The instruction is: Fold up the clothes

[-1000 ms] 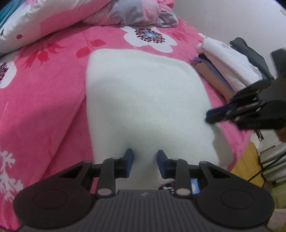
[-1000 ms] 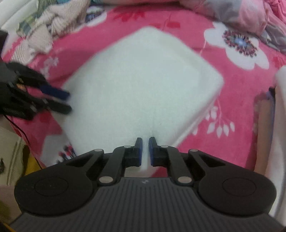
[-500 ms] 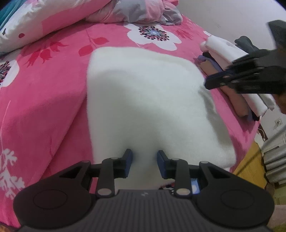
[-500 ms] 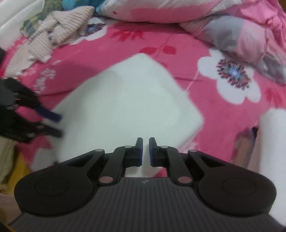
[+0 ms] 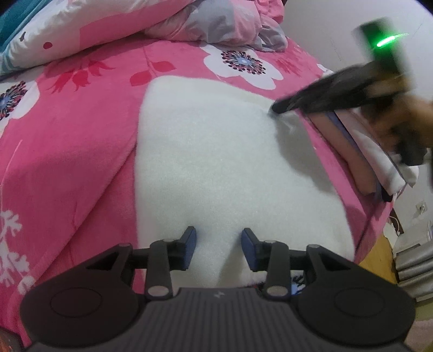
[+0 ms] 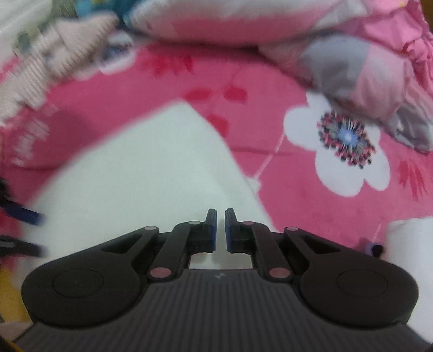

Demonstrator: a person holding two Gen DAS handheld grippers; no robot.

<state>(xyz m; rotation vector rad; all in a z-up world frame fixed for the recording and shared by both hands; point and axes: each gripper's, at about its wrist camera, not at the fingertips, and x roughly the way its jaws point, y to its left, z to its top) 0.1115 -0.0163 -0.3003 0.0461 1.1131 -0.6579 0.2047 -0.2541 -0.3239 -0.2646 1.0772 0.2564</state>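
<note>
The white fleece (image 5: 222,162) looks soft, light and floppy, so pinch its edges; the left gripper (image 5: 218,245) is wide, the right gripper (image 6: 220,230) nearly closed on nothing.

we saw a bed under a pink floral blanket (image 5: 81,151). on it lay a folded white fleece garment (image 5: 216,168), a stack of folded clothes (image 5: 379,162) at its right edge, pillows (image 5: 94,24) at the head, and a beige knit sweater (image 6: 54,65).
</note>
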